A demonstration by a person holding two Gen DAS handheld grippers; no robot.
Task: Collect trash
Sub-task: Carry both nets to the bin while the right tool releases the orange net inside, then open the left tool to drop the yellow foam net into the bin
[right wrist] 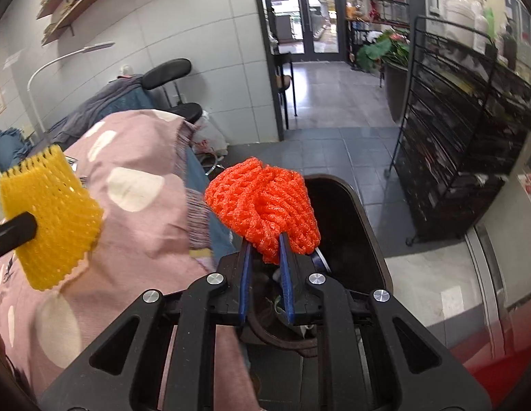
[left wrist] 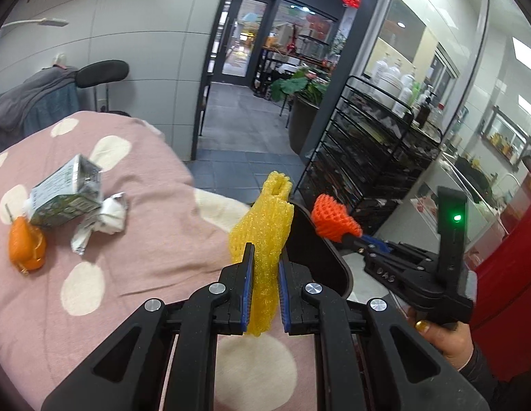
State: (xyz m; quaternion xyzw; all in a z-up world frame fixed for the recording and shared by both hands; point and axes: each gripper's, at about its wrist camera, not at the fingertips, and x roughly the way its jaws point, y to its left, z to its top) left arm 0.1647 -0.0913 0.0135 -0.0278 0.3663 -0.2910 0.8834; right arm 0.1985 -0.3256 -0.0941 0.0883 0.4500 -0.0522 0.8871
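Over pink dotted bedding (left wrist: pixel 156 226), left jaws grip upright yellow foam net (left wrist: pixel 262 239); right jaws pinch orange net (right wrist: pixel 265 205).

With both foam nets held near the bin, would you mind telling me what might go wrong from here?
1. The orange foam net is pinched only at its lower edge by the right hand-held gripper; it may slip out beside the bin.
2. The yellow foam net in the left hand-held gripper hangs over the pink blanket and could land there if released now.
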